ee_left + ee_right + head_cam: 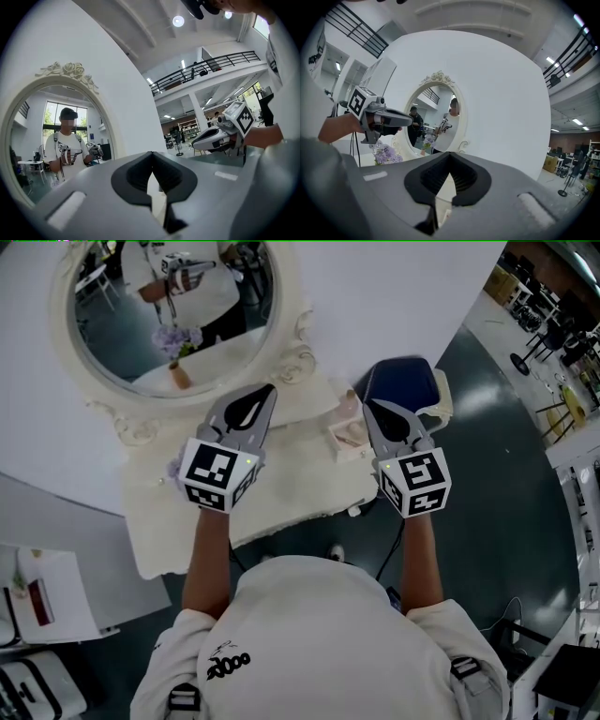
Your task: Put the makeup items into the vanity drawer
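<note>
A white vanity table (281, 498) with an oval mirror (173, 310) stands in front of me in the head view. A small pinkish makeup box (349, 434) lies at its right end. My left gripper (269, 390) hangs over the middle of the tabletop, shut and empty; its own view shows the jaws (152, 155) meeting on nothing. My right gripper (368, 406) hovers just right of the pink box, also shut and empty (450, 156). Each gripper appears in the other's view: the right one (218, 137) and the left one (382, 119). I see no drawer from here.
Purple flowers (174, 465) stand on the table by the left gripper and show again as flowers (384, 153). A dark blue chair (401, 385) sits right of the vanity. A white cabinet (56, 601) is at lower left. Cables run on the floor (487, 521).
</note>
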Tool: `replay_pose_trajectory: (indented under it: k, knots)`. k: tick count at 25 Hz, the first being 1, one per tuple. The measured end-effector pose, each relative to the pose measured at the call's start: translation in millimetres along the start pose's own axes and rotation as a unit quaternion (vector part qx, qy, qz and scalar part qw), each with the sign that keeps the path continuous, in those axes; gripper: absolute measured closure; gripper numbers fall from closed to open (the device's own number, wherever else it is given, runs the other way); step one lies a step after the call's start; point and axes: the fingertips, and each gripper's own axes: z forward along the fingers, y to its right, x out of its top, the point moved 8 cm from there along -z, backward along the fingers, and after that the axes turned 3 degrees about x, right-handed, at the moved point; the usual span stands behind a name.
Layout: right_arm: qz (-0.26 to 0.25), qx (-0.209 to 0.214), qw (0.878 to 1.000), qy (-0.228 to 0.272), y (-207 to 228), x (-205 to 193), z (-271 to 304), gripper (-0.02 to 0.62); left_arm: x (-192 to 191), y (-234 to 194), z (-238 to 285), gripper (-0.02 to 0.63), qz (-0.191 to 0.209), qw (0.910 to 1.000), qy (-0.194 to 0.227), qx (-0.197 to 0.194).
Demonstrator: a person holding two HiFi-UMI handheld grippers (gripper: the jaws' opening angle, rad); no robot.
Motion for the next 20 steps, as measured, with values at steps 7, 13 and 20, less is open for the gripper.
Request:
replay_pose_trajectory:
  k: [7, 13, 20]
  knots:
    - [-0.002, 0.01, 1.0, 0.003, 0.0, 4.5, 8.2, 0.594, -2.4, -1.0, 1.7, 0.588, -0.007, 0.9999, 0.004, -0.008]
    - [-0.002, 0.017, 1.0, 0.001, 0.0, 3.6, 14.2, 0.594, -7.0, 0.1, 5.6, 0.588, -0.008, 0.9999, -0.001, -0.014]
    - [0.006, 0.023, 1.0, -0.001, 0.5, -0.4, 24.4, 0.594, -10.9, -2.2, 10.7, 0.588, -0.022, 0.9995, 0.002, -0.02]
